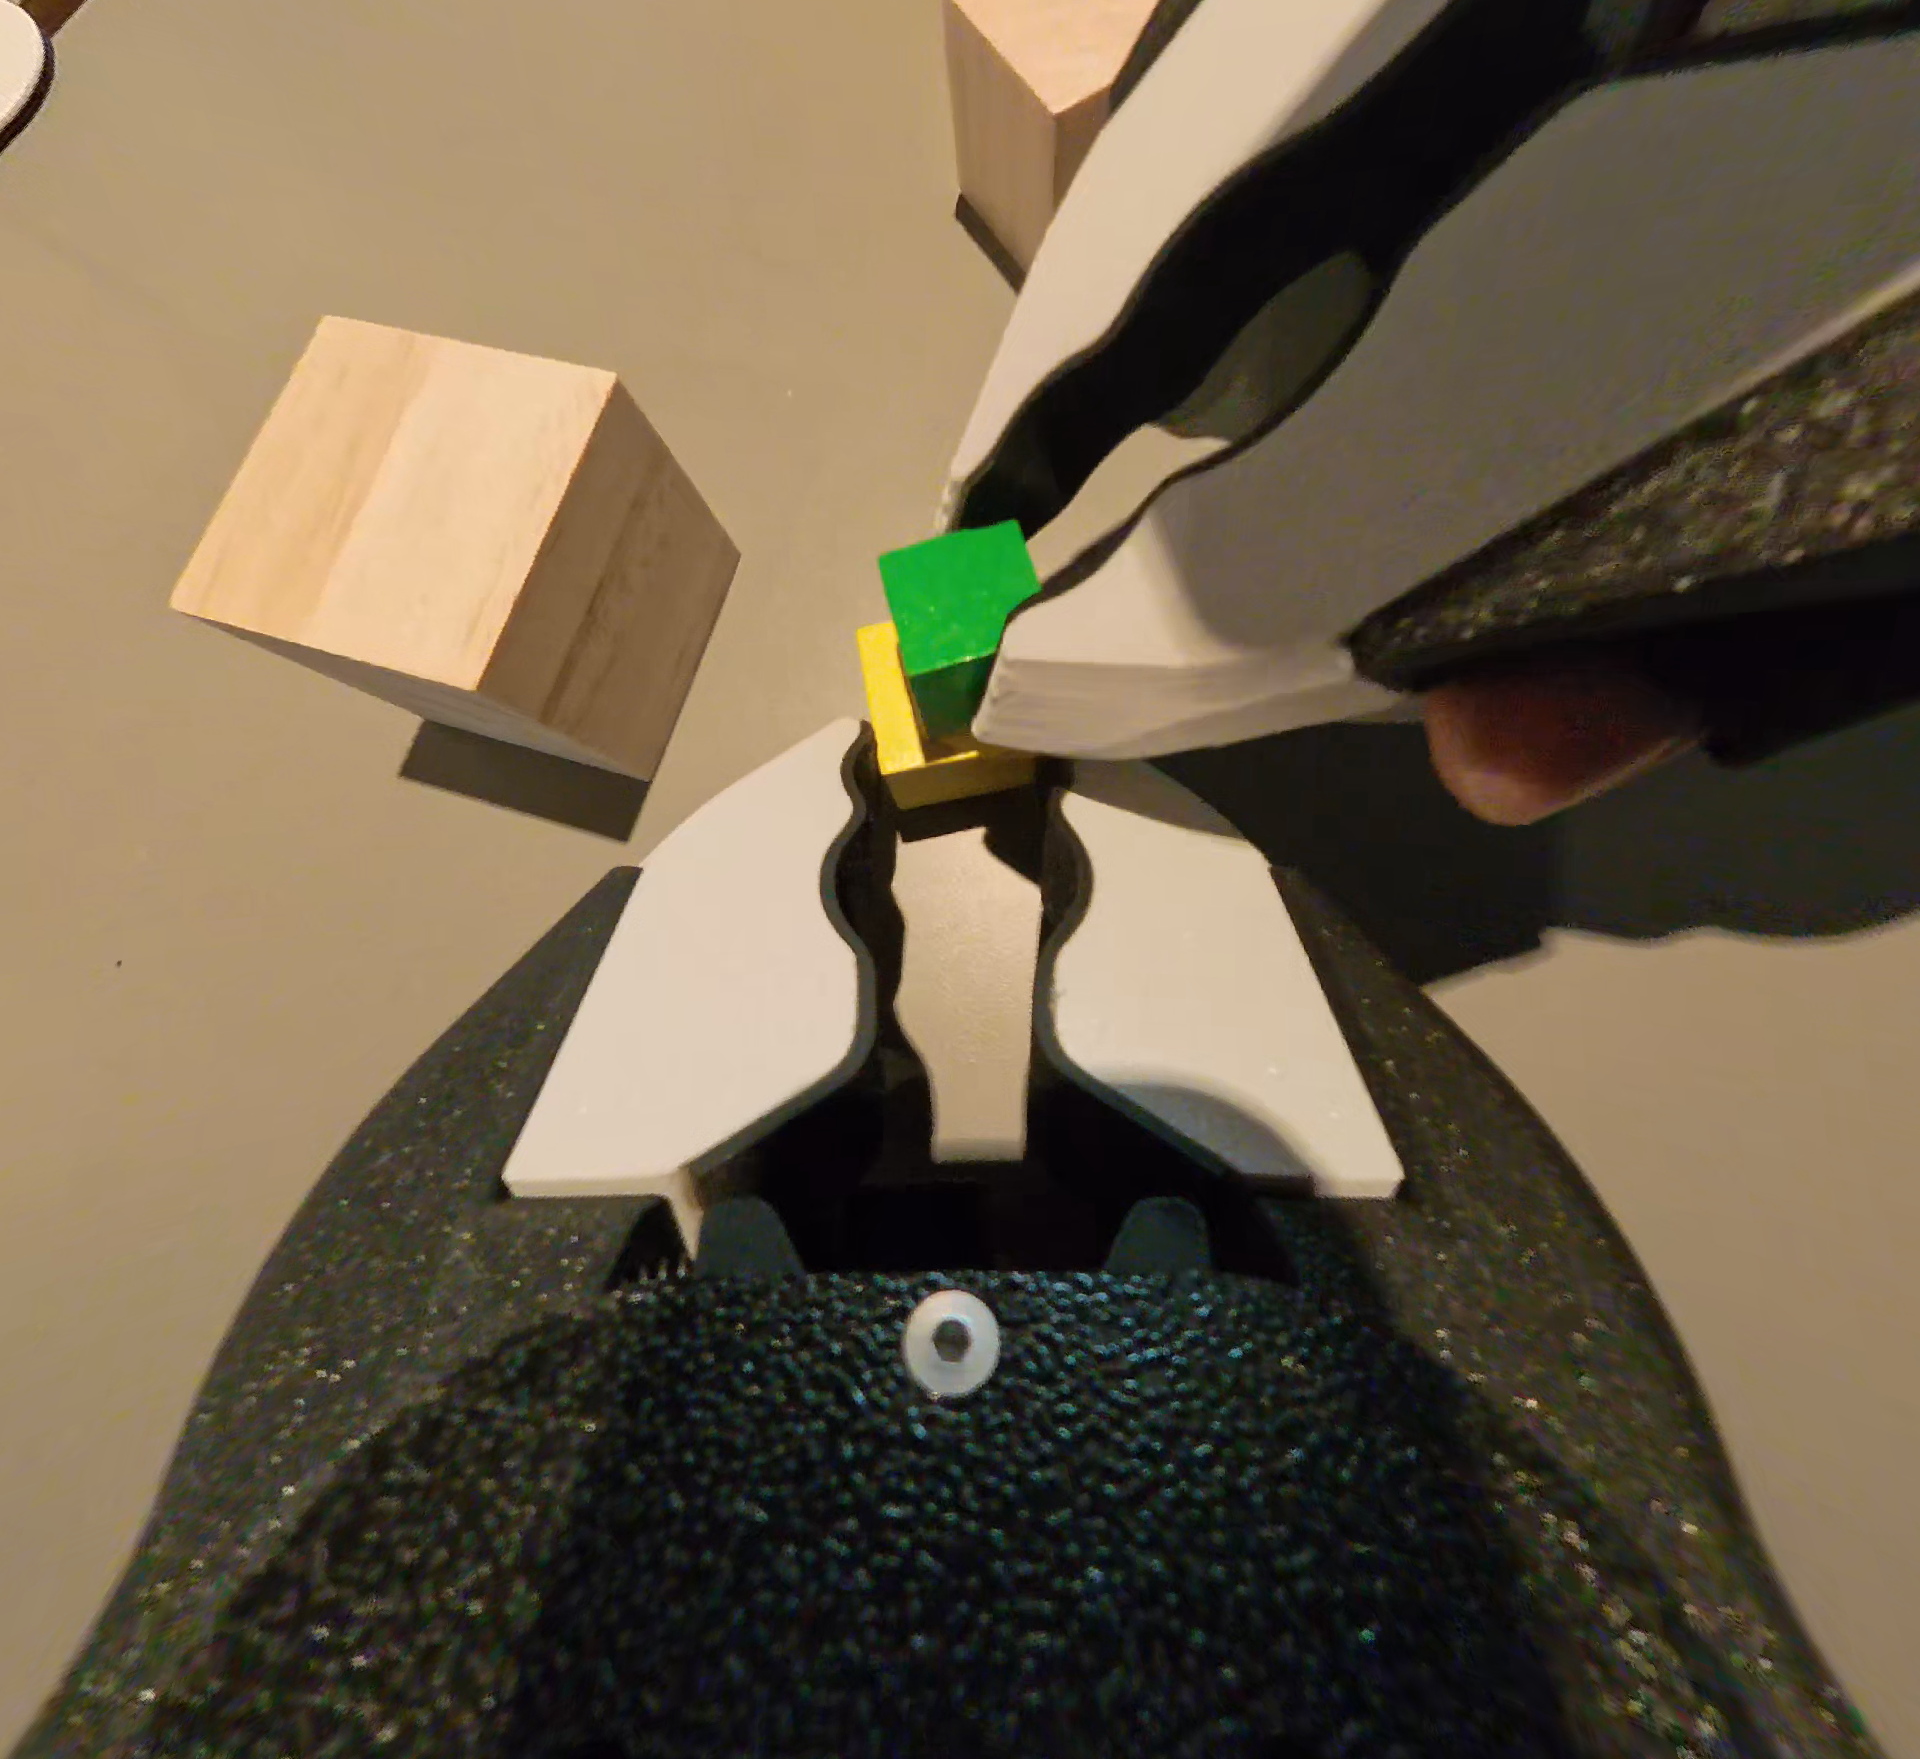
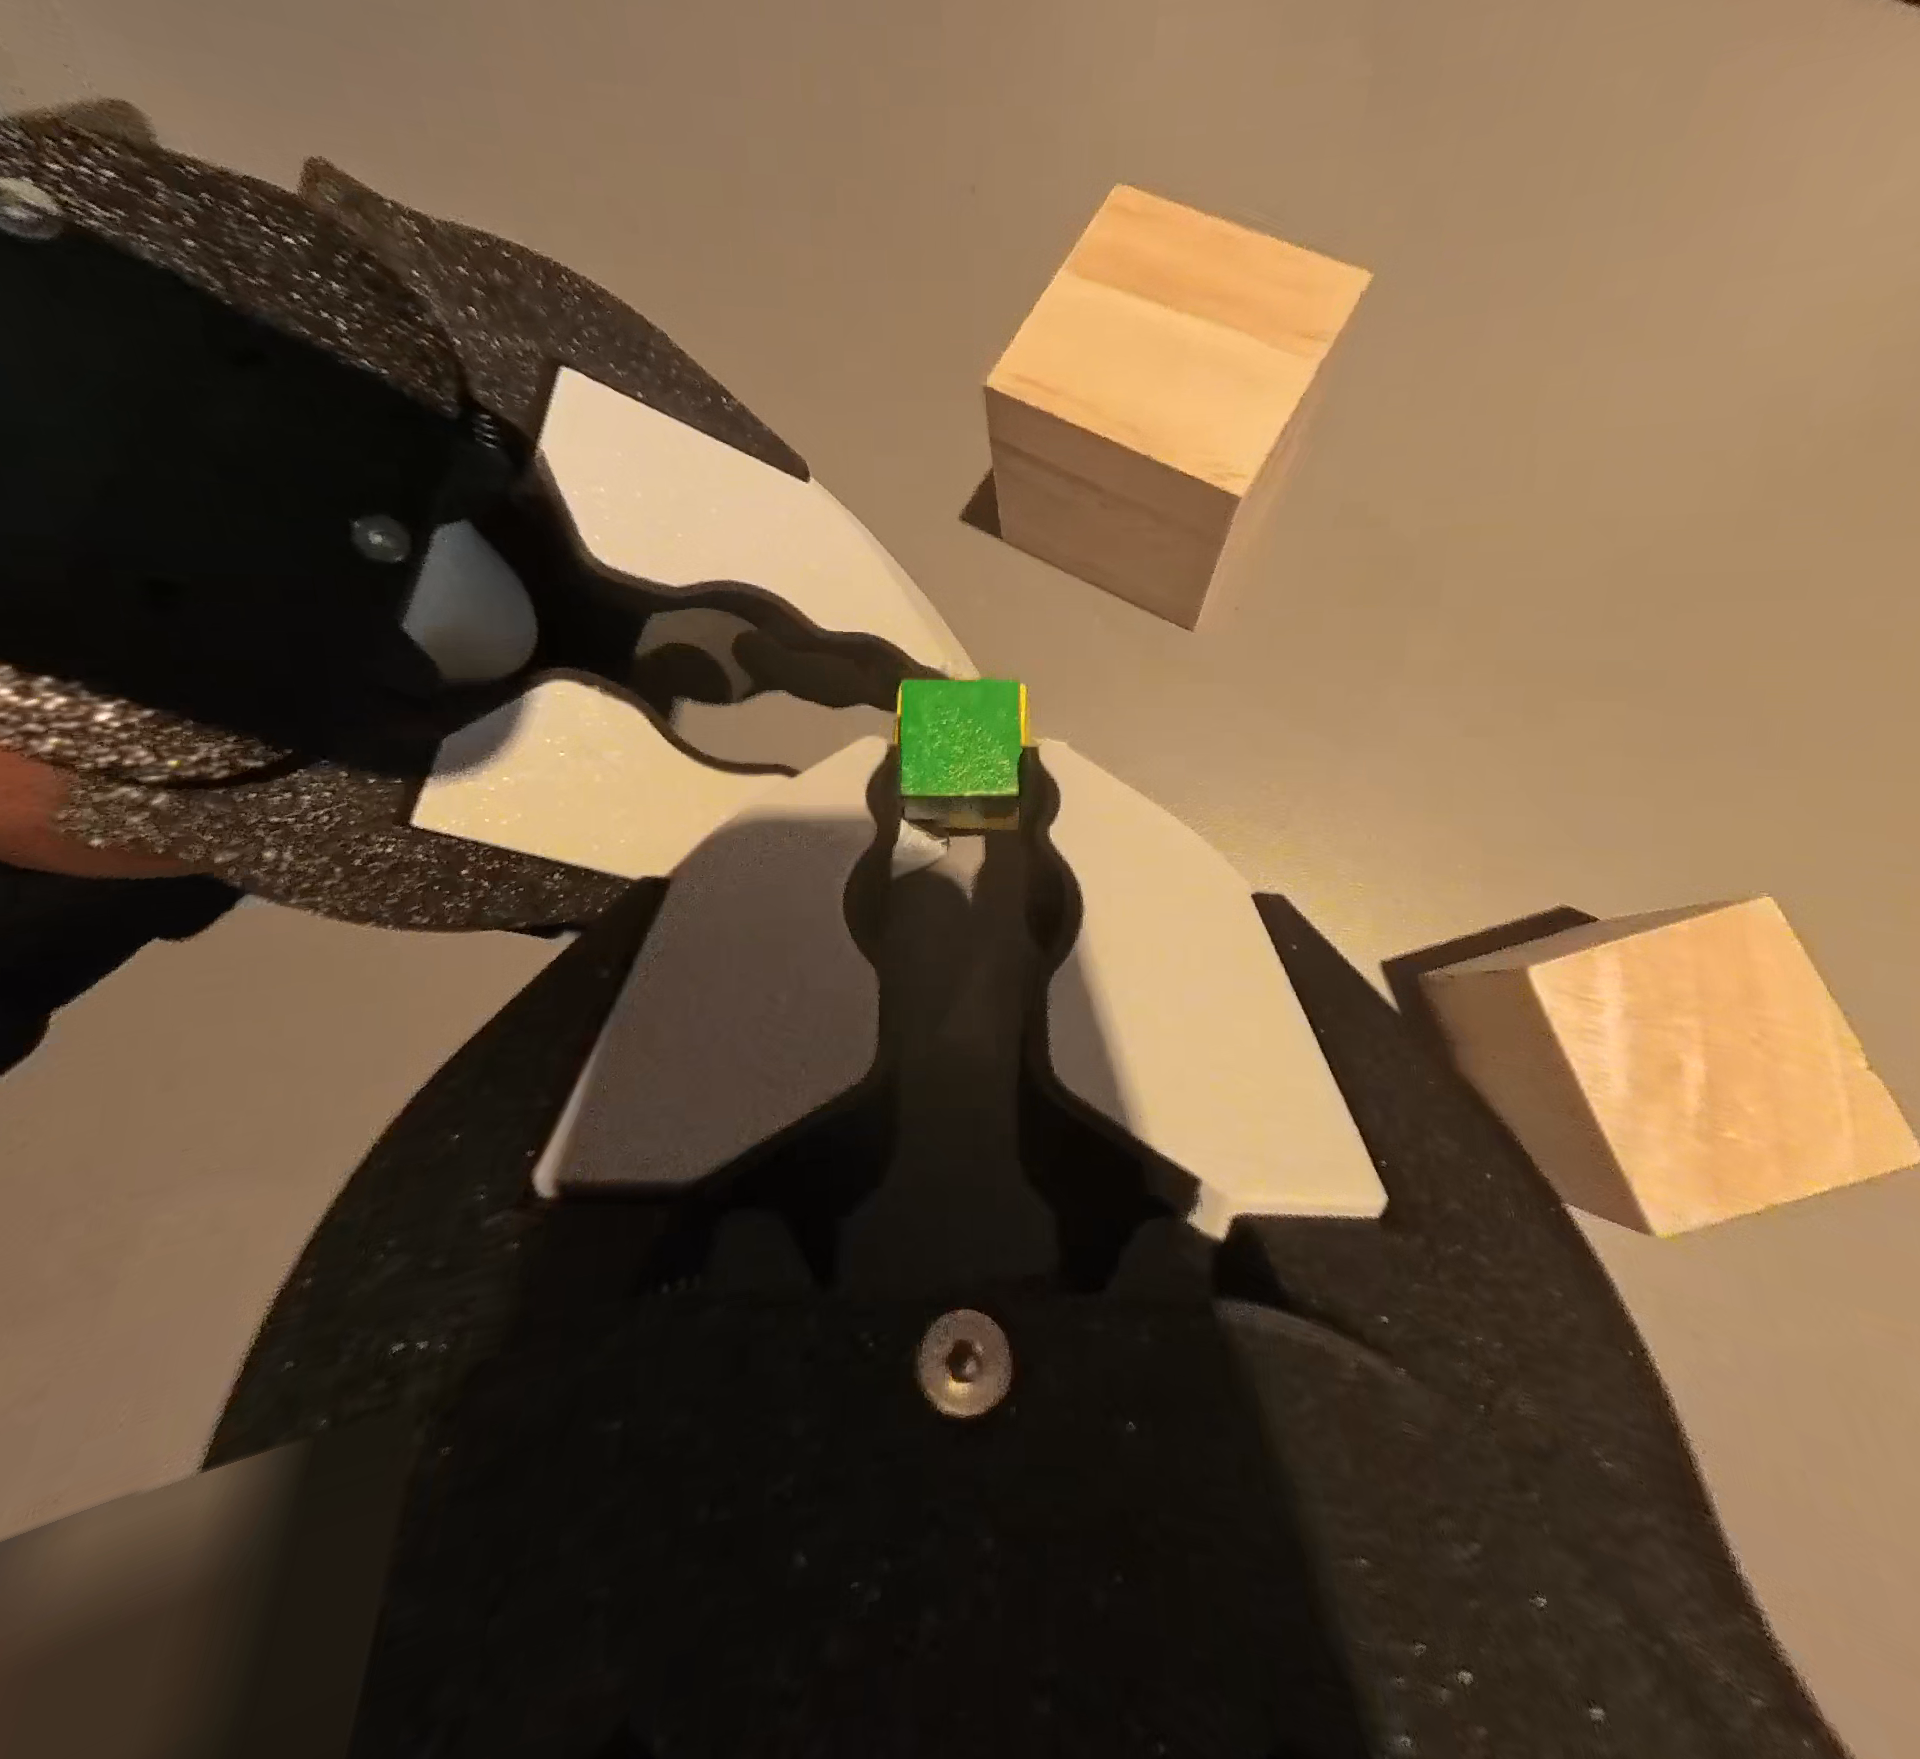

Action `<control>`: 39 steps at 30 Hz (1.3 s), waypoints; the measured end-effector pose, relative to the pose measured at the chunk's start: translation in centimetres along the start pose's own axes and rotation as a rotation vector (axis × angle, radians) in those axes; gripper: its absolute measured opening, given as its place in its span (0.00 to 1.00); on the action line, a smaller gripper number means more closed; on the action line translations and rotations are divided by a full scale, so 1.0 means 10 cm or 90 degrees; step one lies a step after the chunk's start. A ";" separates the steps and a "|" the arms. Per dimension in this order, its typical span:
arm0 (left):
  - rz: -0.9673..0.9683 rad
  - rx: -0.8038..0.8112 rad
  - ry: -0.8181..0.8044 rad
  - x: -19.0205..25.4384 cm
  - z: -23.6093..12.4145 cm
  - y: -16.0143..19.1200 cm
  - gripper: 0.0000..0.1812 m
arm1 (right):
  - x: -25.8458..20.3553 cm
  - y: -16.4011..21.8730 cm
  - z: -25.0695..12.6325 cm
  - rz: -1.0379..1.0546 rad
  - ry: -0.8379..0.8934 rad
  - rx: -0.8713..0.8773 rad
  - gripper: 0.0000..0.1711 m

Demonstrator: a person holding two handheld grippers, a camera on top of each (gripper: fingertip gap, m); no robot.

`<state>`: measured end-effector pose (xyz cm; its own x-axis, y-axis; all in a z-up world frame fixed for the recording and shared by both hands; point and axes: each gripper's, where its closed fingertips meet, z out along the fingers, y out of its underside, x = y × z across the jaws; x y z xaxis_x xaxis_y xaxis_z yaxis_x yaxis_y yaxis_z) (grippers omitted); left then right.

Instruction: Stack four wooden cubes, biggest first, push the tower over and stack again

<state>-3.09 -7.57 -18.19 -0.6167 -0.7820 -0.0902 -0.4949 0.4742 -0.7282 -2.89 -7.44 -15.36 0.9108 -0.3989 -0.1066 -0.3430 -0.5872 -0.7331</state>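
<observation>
From the left wrist, the left gripper [image 1: 961, 774] pinches the yellow cube [image 1: 914, 743] on the table [image 1: 312, 982] while the right gripper [image 1: 971, 613] clamps the green cube [image 1: 951, 613] atop it. From the right wrist, the right gripper [image 2: 961, 779] grips green [image 2: 958, 738] squarely over yellow; two bare wooden cubes [image 2: 1164, 421] stand apart unstacked, and a jerky release could likely topple the tiny pair.

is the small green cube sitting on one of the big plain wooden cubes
No: the small green painted cube sits on a small yellow painted cube, while both big plain wooden cubes stand apart on the table.

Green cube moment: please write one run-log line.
right gripper: shut on small green wooden cube | over: small yellow wooden cube, between left gripper tips
</observation>
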 end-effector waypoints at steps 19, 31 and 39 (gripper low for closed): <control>-0.013 -0.002 -0.003 0.01 -0.01 0.02 0.15 | -0.01 0.02 0.04 -0.001 0.034 -0.031 0.13; -0.026 -0.006 0.003 0.01 -0.01 0.03 0.15 | -0.01 0.03 0.05 0.020 0.009 -0.024 0.14; -0.030 -0.006 0.006 0.01 -0.01 0.03 0.15 | -0.02 0.02 0.06 0.037 -0.014 -0.021 0.14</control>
<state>-3.33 -7.46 -18.32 -0.5987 -0.7994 -0.0492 -0.5290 0.4408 -0.7252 -2.99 -7.09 -15.93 0.8938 -0.4175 -0.1638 -0.4027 -0.5862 -0.7030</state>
